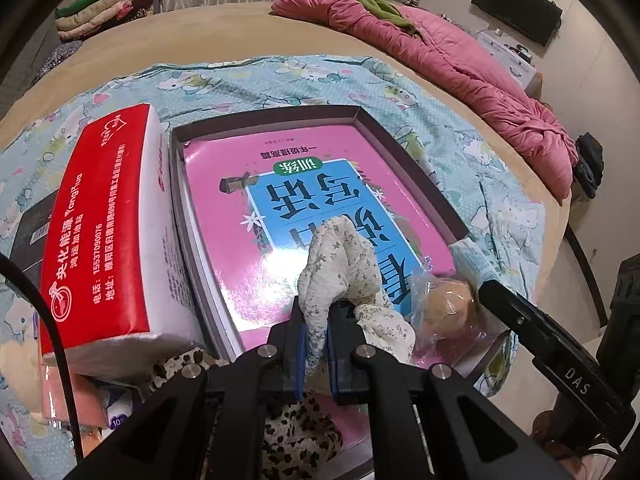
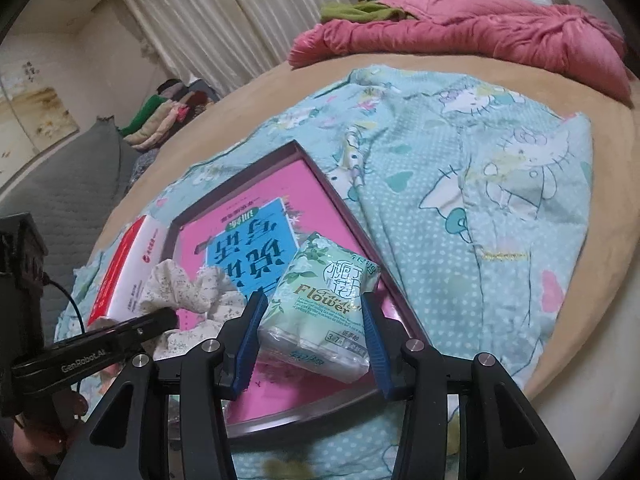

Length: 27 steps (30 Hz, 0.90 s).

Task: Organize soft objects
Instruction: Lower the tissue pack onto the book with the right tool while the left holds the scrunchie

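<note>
Both my arms angle steeply down over the shallow dark-rimmed cardboard tray (image 2: 348,216) lying on the pale blue cartoon-print quilt (image 2: 480,184) on the bed. My right tongs (image 2: 316,336) are clamped on a soft pale-green plastic tissue pack printed "Flower" (image 2: 320,304), held tilted above the tray's glossy pink book (image 1: 224,200). My left tongs (image 1: 318,344) are clenched tight on a crumpled white floral cloth (image 1: 340,260), which bunches up over the book inside the tray.
</note>
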Each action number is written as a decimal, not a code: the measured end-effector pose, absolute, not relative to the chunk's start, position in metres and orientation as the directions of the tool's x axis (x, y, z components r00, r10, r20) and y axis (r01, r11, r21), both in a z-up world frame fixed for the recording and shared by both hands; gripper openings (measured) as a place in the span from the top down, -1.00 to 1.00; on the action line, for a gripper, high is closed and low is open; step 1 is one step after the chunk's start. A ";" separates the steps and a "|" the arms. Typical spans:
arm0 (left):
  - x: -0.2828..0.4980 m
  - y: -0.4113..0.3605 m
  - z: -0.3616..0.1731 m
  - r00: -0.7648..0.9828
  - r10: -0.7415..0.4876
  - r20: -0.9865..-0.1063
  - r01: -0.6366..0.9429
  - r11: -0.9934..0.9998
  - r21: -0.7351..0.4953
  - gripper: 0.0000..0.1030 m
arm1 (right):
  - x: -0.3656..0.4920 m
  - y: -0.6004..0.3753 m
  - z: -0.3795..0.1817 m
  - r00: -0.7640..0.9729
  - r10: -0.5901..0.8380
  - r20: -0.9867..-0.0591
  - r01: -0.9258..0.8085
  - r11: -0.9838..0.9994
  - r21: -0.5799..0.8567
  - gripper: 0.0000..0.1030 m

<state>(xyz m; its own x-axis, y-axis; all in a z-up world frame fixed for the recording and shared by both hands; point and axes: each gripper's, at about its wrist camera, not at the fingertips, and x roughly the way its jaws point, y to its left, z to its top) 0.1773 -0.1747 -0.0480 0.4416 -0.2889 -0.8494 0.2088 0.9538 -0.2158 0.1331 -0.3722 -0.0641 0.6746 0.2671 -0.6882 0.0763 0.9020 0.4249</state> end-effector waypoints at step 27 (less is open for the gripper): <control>0.183 -0.184 -0.052 0.414 -0.275 -0.868 0.202 0.957 -0.206 0.83 | 0.125 -0.371 -0.059 0.701 0.215 -0.680 0.081 0.924 0.375 -0.17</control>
<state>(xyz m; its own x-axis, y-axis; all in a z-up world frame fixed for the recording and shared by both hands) 0.1834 -0.1836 -0.0519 0.4141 -0.2746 -0.8678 0.2023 0.9573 -0.2064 0.1246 -0.3707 -0.0587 0.7013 0.2148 -0.6797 0.0806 0.9235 0.3749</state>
